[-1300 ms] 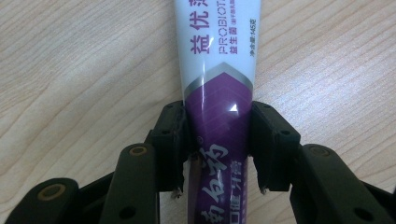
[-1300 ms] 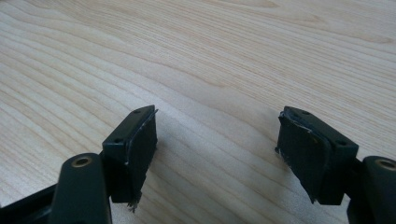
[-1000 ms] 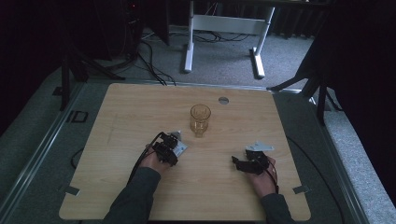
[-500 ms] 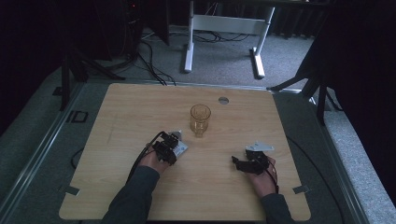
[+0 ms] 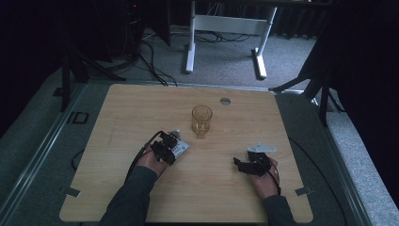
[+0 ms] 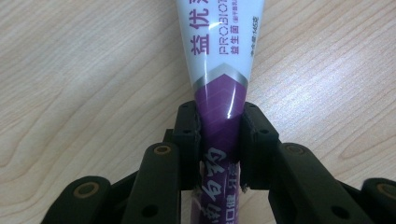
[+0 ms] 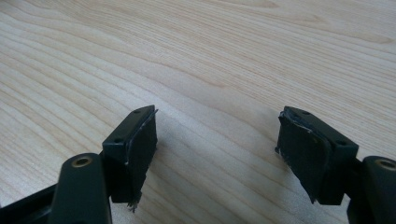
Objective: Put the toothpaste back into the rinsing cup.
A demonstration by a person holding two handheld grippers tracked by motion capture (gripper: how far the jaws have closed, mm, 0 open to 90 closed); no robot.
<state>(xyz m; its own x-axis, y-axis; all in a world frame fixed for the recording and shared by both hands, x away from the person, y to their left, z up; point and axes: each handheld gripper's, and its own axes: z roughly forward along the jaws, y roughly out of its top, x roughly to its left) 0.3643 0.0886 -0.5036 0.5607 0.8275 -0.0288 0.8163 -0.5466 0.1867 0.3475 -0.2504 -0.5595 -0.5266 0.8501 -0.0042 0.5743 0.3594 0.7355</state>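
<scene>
A white and purple tube (image 6: 219,42) with printed lettering lies on the wooden table (image 5: 141,108), left of centre. My left gripper (image 6: 219,116) has just been closing its jaws, and both pads now press on the tube's purple end. From above, that gripper (image 5: 170,143) sits with the white tube (image 5: 181,149) beside it. A clear amber drinking glass (image 5: 201,120) stands upright just beyond it, apart from it. My right gripper (image 7: 217,135) rests low over bare wood at the front right (image 5: 242,165), open with nothing between its jaws.
A small round grommet (image 5: 225,100) sits in the tabletop behind the glass. Beyond the far edge are the white legs of a desk frame (image 5: 190,42) and loose cables on grey carpet. Dark stands rise at both back corners.
</scene>
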